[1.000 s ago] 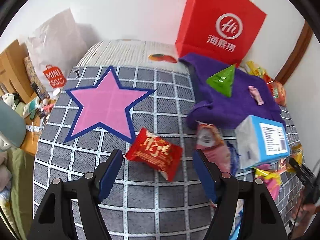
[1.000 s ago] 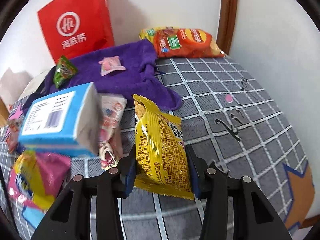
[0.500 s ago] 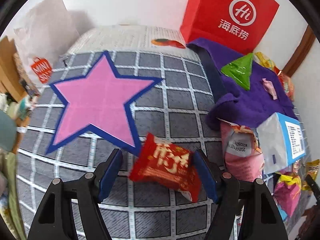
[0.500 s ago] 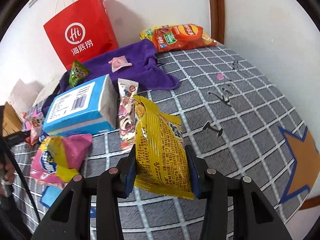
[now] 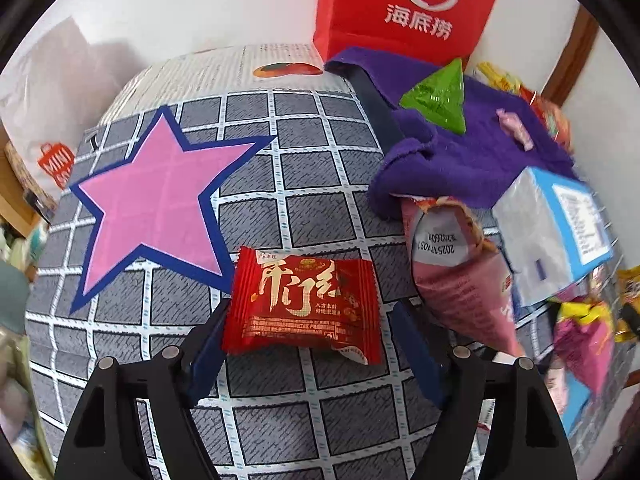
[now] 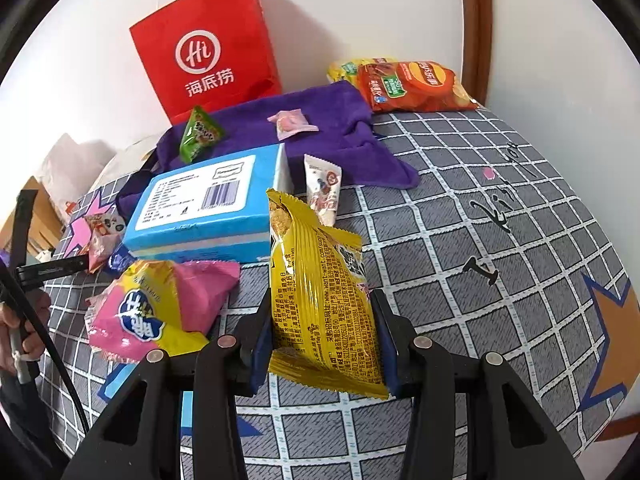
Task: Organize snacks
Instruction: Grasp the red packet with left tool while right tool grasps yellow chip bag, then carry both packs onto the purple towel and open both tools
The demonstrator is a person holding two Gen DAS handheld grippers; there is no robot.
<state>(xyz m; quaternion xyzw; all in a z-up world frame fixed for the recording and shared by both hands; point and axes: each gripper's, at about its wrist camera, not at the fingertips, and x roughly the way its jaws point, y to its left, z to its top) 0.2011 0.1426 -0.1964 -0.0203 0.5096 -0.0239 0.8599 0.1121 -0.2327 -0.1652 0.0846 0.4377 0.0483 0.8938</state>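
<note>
Left tool (image 5: 308, 340), spread wide, straddles the red snack packet (image 5: 302, 304) lying crosswise between its fingers on the bed; right tool (image 6: 322, 334) clamps the upright yellow packet (image 6: 320, 300).

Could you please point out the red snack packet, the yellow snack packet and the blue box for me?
red snack packet (image 5: 300, 304), left wrist view, middle of its printed face
yellow snack packet (image 6: 320, 300), right wrist view, middle of its back
blue box (image 6: 200, 200), right wrist view, white label

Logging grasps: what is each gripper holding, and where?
Right gripper: yellow snack packet, pinched at its lower sides. Left gripper: open around the red snack packet, not gripping.
</note>
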